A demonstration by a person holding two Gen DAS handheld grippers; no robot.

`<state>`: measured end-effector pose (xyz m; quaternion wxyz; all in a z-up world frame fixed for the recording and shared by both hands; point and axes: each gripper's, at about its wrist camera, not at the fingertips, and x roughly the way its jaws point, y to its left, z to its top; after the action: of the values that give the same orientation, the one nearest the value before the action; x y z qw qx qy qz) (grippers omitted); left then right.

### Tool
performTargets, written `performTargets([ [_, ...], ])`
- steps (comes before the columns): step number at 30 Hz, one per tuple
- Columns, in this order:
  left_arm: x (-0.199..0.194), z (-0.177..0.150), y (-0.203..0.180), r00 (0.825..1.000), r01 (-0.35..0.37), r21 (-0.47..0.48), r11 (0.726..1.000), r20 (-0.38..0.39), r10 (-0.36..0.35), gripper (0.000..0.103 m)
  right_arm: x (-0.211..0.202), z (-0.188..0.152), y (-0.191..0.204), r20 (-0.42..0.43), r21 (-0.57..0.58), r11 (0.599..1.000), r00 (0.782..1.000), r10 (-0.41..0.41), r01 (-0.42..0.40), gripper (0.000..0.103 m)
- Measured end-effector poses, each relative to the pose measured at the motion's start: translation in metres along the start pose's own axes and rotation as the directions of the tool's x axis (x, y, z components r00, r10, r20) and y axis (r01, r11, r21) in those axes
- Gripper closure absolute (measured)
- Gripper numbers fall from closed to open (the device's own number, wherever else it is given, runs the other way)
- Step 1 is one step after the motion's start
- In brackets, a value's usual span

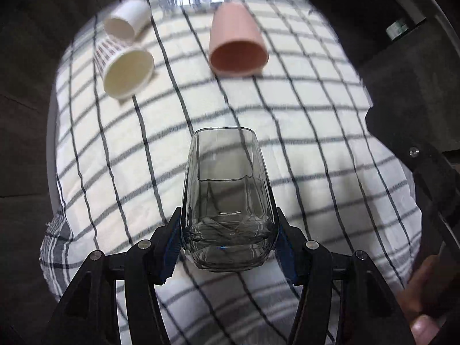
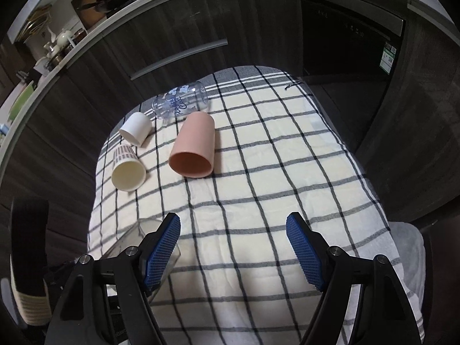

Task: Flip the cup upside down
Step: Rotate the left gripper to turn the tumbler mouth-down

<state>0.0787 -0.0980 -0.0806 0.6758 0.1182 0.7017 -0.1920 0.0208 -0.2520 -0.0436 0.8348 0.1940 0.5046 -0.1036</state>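
Note:
My left gripper [image 1: 230, 238] is shut on a clear smoky glass tumbler [image 1: 227, 189], gripping its thick base; the glass points away from me with its mouth toward the far side, above the checked cloth [image 1: 316, 143]. In the right wrist view the same glass [image 2: 135, 238] shows partly behind my left finger at the lower left. My right gripper [image 2: 233, 247] is open and empty over the near part of the cloth [image 2: 273, 158].
Several cups lie on their sides at the far end: a pink cup [image 2: 194, 151], a striped paper cup [image 2: 126, 168], a white cup [image 2: 136, 129] and a clear printed jar [image 2: 181, 100]. Dark cabinets [image 2: 172, 28] stand beyond the table. A basket [image 2: 28, 287] sits at the lower left.

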Motion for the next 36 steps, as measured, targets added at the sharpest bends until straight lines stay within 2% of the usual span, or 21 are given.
performTargets([
  [5, 0.017, 0.025, 0.005, 0.987, -0.019, 0.002, 1.000, -0.160, 0.019, 0.046, 0.019, 0.015, -0.002, -0.059, 0.046, 0.999, 0.998, 0.006, -0.003, 0.026],
  [10, 0.040, 0.045, 0.012, 0.953, 0.005, -0.042, 0.999, -0.304, -0.017, 0.045, 0.044, 0.027, -0.005, -0.121, 0.083, 0.997, 0.993, 0.012, -0.002, 0.026],
  [15, 0.041, 0.071, 0.012, 0.961, -0.013, -0.032, 0.999, -0.276, 0.003, 0.047, 0.066, 0.041, -0.006, -0.155, 0.096, 0.995, 0.988, 0.008, 0.007, 0.026],
  [21, 0.040, 0.074, 0.007, 0.970, -0.003, -0.012, 1.000, -0.241, 0.000, 0.046, 0.078, 0.051, -0.006, -0.166, 0.090, 0.996, 0.986, -0.005, 0.020, 0.026],
  [24, 0.042, 0.070, 0.010, 0.972, 0.013, -0.018, 1.000, -0.232, -0.017, 0.044, 0.078, 0.052, -0.006, -0.166, 0.094, 0.995, 0.986, -0.004, 0.020, 0.026],
  [26, 0.039, 0.062, 0.012, 0.977, 0.012, -0.015, 1.000, -0.214, -0.015, 0.035, 0.075, 0.051, -0.005, -0.161, 0.087, 0.996, 0.987, -0.008, 0.022, 0.026],
  [27, 0.040, 0.065, 0.013, 0.978, 0.008, -0.015, 1.000, -0.207, -0.011, 0.034, 0.074, 0.051, -0.004, -0.158, 0.083, 0.996, 0.987, -0.011, 0.024, 0.026],
  [31, 0.027, 0.059, 0.017, 0.989, 0.002, -0.019, 1.000, -0.145, -0.004, 0.034, 0.063, 0.045, -0.002, -0.143, 0.071, 0.997, 0.990, -0.017, 0.028, 0.026],
  [34, 0.011, 0.049, 0.017, 0.997, -0.002, -0.019, 1.000, -0.075, 0.001, 0.025, 0.048, 0.041, -0.002, -0.114, 0.068, 0.997, 0.993, -0.017, 0.025, 0.026],
  [36, -0.004, 0.038, 0.018, 1.000, 0.001, -0.024, 1.000, -0.017, -0.001, 0.024, 0.034, 0.038, 0.000, -0.079, 0.058, 0.998, 0.997, -0.021, 0.025, 0.026],
])
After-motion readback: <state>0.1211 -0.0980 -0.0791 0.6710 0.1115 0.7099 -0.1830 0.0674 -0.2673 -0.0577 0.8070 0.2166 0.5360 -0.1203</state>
